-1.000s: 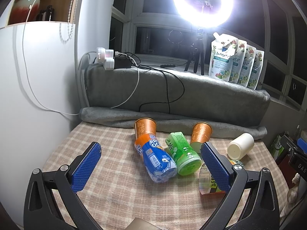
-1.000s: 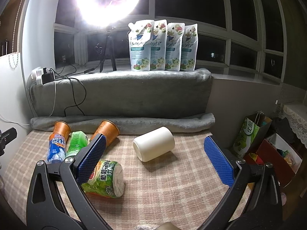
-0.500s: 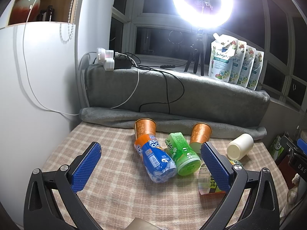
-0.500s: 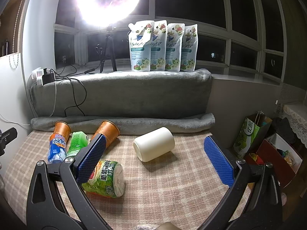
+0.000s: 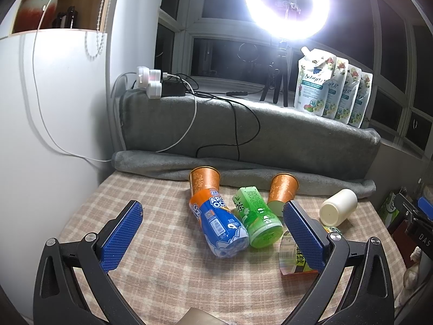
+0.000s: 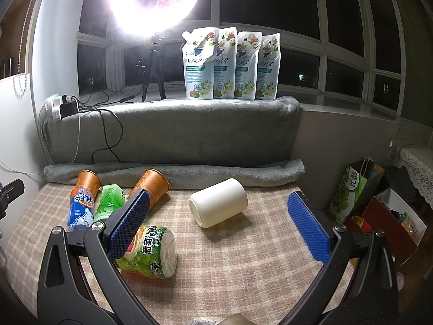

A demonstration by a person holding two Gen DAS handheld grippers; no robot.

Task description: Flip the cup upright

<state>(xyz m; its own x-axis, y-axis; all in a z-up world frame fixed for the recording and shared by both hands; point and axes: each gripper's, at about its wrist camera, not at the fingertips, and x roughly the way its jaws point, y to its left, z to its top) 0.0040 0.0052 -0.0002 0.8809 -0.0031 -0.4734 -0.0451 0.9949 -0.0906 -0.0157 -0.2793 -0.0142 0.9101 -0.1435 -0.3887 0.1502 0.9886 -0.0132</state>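
Note:
A cream cup (image 6: 218, 202) lies on its side on the checked tablecloth (image 6: 243, 265), its flat end toward me; it also shows at the right of the left wrist view (image 5: 338, 207). My right gripper (image 6: 216, 224) is open and empty, its blue fingers wide apart, the cup just beyond and between them. My left gripper (image 5: 213, 233) is open and empty, short of a blue bottle (image 5: 216, 224) and a green bottle (image 5: 257, 219) lying on their sides.
Two orange paper cups (image 5: 204, 180) (image 5: 282, 191) lie by a rolled grey blanket (image 6: 173, 173). A green-labelled bottle (image 6: 148, 252) lies by my right gripper's left finger. Pouches (image 6: 230, 65) and a ring light (image 6: 155, 1) stand on the sill. Bags (image 6: 351, 189) sit beyond the table's right edge.

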